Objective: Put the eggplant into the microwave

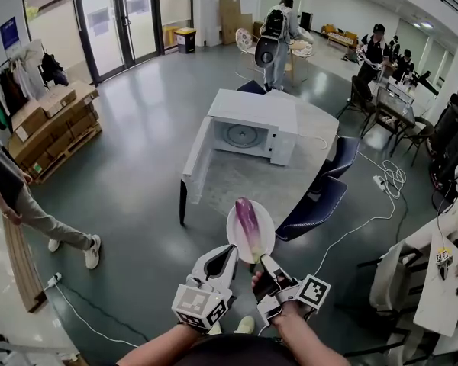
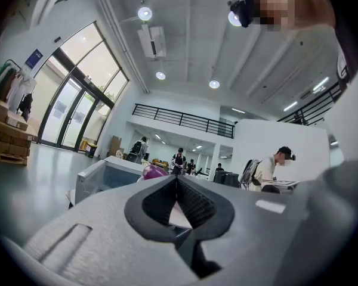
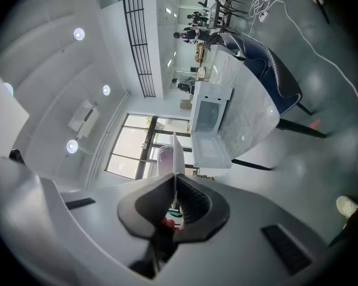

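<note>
The left gripper [image 1: 227, 255] has its jaws drawn together, seemingly pinching the near-left rim of a white plate [image 1: 234, 229] (only a pale sliver shows between its pads). The purple eggplant [image 1: 249, 223] lies lengthwise on that plate, held in the air short of the table [image 1: 240, 183] bearing the open-doored microwave [image 1: 253, 132]. The right gripper [image 1: 265, 263] is clamped on the plate's near-right rim.

**What you are not seeing**

Your right tool [image 1: 269, 269] is covering the near end of the eggplant [image 1: 249, 223] and the plate [image 1: 233, 231] rim it is pinching. Your left tool [image 2: 178, 180] is hiding all but the eggplant's purple top in its own view. The head view's bottom edge is cutting off your forearms [image 1: 168, 348].
</note>
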Demonstrator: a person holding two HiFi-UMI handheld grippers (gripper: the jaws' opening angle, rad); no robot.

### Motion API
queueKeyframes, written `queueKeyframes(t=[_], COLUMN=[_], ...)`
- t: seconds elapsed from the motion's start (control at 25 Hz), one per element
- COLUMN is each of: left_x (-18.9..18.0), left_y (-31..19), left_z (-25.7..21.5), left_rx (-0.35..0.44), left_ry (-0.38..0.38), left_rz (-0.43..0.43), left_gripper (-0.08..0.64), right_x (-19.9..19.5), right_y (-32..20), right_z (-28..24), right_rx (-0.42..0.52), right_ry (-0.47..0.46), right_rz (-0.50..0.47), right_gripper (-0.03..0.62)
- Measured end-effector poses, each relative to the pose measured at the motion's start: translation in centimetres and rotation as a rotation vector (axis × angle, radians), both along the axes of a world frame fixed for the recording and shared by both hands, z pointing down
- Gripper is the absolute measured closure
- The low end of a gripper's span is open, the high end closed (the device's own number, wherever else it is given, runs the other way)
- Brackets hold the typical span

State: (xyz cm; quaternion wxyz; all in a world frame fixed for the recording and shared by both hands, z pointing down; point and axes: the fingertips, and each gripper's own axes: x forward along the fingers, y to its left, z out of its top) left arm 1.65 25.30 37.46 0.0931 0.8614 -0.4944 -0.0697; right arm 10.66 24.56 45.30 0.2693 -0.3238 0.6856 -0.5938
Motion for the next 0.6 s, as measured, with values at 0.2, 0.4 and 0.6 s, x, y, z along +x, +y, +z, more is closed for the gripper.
queueKeyframes(t=[0.2,0.4,0.6], left_x=[-0.4,-0.9,-1.9], left_y=[0.0,-0.4,-0.7], left_z=[0.1,0.2,-0.3], left_rx=[0.004,0.014,0.031], left_ry=[-0.001,-0.012,-0.013], left_rz=[0.004,0.006,0.01], left_gripper=[0.551,0.552,0.552], right_x=[-0.1,-0.5,-1.3], right_y=[0.0,-0.4,-0.3], right_z=[0.3,0.3,0.2], right_rx=[-0.018,-0.025,-0.022], right_ry=[-0.009,-0.02,-0.02], right_rz=[0.023,0.035,0.042], right_gripper=[0.577,0.577,0.577])
